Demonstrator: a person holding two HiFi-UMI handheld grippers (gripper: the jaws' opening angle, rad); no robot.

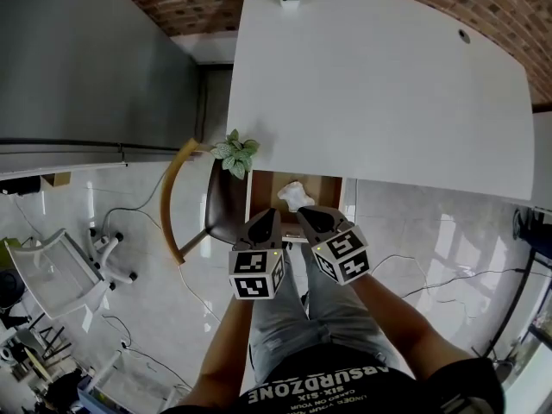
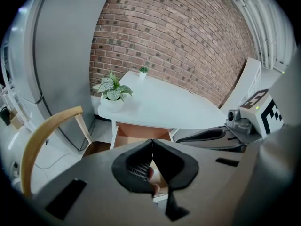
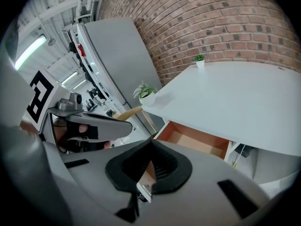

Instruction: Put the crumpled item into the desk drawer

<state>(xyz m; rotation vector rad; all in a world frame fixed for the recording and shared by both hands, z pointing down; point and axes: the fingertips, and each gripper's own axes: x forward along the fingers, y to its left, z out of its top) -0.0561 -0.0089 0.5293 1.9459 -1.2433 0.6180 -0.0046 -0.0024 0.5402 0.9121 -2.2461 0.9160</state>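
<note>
**Crumpled item** (image 1: 296,195): white wad with no clear long axis, lying in the open drawer (image 1: 328,188) under the counter (image 1: 388,84), just ahead of your jaws.

**Your left gripper** (image 1: 268,215): jaws together, holding nothing.

**Your right gripper** (image 1: 304,215): jaws together, holding nothing; slightly nearer the item.

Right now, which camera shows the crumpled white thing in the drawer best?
The head view: the crumpled item lies in plain sight in the open drawer, seen from above. The left gripper view and the right gripper view show only part of the drawer's wooden inside, with no crumpled item visible.
</note>
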